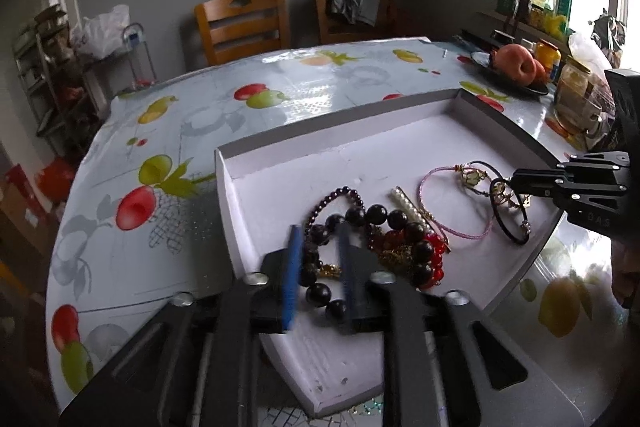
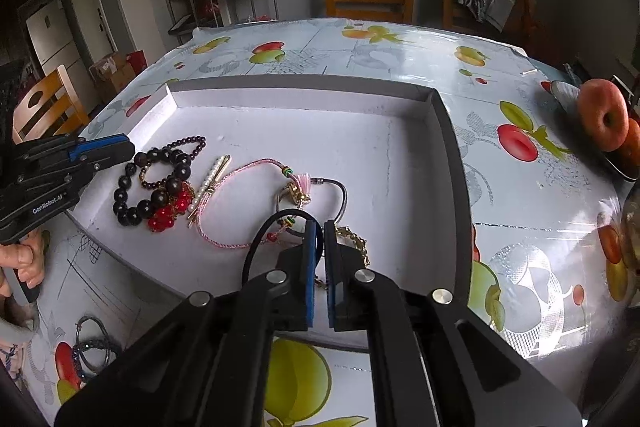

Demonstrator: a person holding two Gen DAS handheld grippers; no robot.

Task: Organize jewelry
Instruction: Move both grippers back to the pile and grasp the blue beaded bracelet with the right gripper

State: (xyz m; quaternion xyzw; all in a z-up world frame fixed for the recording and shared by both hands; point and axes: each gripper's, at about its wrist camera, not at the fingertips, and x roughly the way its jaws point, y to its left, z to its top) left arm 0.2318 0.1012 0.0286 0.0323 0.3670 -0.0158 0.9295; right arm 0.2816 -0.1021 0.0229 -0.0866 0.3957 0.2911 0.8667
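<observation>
Sorting so far: most pieces already inside the white tray (image 2: 304, 89) on the desk (image 2: 400, 43), but heaped rather than laid out.
Left heap: black beads (image 2: 132, 215), purple beads (image 2: 192, 141) and red beads (image 2: 164, 215) overlapping; pearl clip (image 2: 212, 175) just beside them.
Right group: pink cord (image 2: 240, 167), black cord (image 2: 256, 239) and gold chain (image 2: 360, 239) crossing one another.
Left hand-held gripper (image 1: 318, 231): released, pads apart astride the black beads, not pressing them.
Right hand-held gripper (image 2: 320, 227): nearly clenched, black cord running through the narrow slot; pinched or merely lying there, cannot tell.
Still outside: dark bands (image 2: 94, 345) lying on the desk near the tray's front edge.
Left to do, by judgement: untangling both clusters, spacing pieces apart, bringing in the stray bands.
Stage: roughly midway, gathered but not yet arranged.
</observation>
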